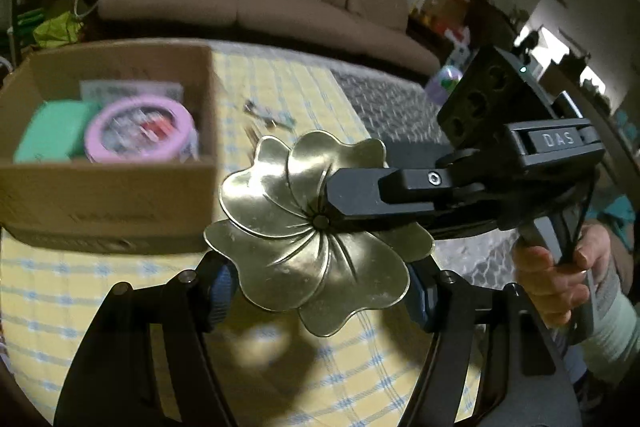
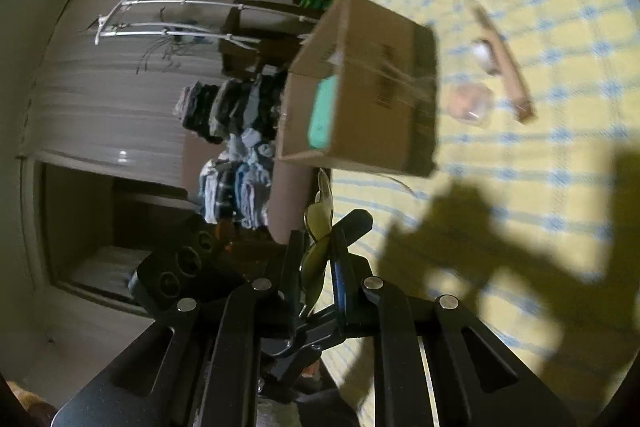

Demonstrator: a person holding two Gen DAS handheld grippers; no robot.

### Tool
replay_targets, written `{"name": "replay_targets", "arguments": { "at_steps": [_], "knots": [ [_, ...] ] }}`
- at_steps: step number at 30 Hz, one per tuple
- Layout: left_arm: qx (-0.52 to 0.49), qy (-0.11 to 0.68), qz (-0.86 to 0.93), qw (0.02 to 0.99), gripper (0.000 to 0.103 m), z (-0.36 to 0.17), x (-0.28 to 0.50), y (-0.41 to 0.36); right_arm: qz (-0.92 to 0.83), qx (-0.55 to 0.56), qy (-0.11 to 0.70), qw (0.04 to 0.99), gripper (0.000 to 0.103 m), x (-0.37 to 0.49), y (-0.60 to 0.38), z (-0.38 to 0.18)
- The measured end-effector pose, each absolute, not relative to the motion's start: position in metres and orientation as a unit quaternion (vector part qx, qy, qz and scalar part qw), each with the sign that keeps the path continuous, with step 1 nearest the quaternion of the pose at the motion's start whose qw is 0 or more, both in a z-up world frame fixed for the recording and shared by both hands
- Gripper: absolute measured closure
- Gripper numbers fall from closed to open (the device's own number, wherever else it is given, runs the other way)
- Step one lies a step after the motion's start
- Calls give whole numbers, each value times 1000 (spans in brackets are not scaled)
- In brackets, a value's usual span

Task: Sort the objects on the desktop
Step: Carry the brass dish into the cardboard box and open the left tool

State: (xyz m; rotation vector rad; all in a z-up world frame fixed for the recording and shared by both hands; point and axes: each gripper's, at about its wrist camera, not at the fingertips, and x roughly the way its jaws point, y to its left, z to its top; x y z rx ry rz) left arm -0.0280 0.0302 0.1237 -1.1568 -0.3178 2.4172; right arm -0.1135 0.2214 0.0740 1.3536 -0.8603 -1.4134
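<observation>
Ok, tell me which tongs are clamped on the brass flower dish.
The right tongs, reaching in from the side, pinch the brass flower dish. The left tongs only straddle it, pads apart.

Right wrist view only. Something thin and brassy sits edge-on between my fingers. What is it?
Observer: It's a brass dish shaped like a flower with overlapping petals. The left wrist view shows it face-on.
Operator: I see a green thing in the box. Anything else in there?
Observer: Yes, a pink round tin lies right beside it.
</observation>
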Motion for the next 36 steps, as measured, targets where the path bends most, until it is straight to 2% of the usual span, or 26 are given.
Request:
{"name": "replay_targets", "arguments": {
  "at_steps": [4, 8, 14, 16, 17, 19, 21, 27, 29, 31, 35, 36],
  "knots": [
    [-408, -132, 880, 206, 39, 142, -53, -1, -586, 544, -348, 489, 90, -137, 188, 96],
    [-432, -86, 876, 195, 39, 148, -99, -23, -606, 544, -320, 483, 90, -167, 152, 108],
    [-493, -33, 854, 165, 39, 118, -154, -41, -632, 582, -250, 447, 90, -209, 98, 85],
    [-514, -15, 844, 153, 39, 105, -167, -44, -655, 581, -209, 435, 96, -216, 86, 83],
    [-522, -9, 840, 150, 39, 100, -171, -44, -664, 576, -192, 437, 90, -219, 85, 85],
    [-535, 15, 832, 143, 38, 92, -176, -39, -691, 576, -132, 417, 84, -221, 79, 90],
    [-539, 21, 830, 142, 37, 88, -174, -36, -719, 566, -63, 398, 84, -215, 74, 95],
    [-536, 39, 833, 130, 34, 91, -164, -33, -740, 554, -7, 382, 78, -200, 77, 104],
    [-533, 51, 835, 123, 34, 97, -157, -30, -747, 549, 4, 375, 63, -197, 83, 109],
    [-525, 40, 841, 125, 34, 105, -147, -29, -755, 535, 4, 380, 56, -190, 92, 119],
    [-490, 27, 863, 117, 22, 120, -123, -29, -776, 505, 25, 378, 53, -172, 112, 140],
    [-477, 19, 871, 114, 16, 123, -115, -29, -784, 496, 30, 373, 52, -168, 120, 143]
  ]
}}
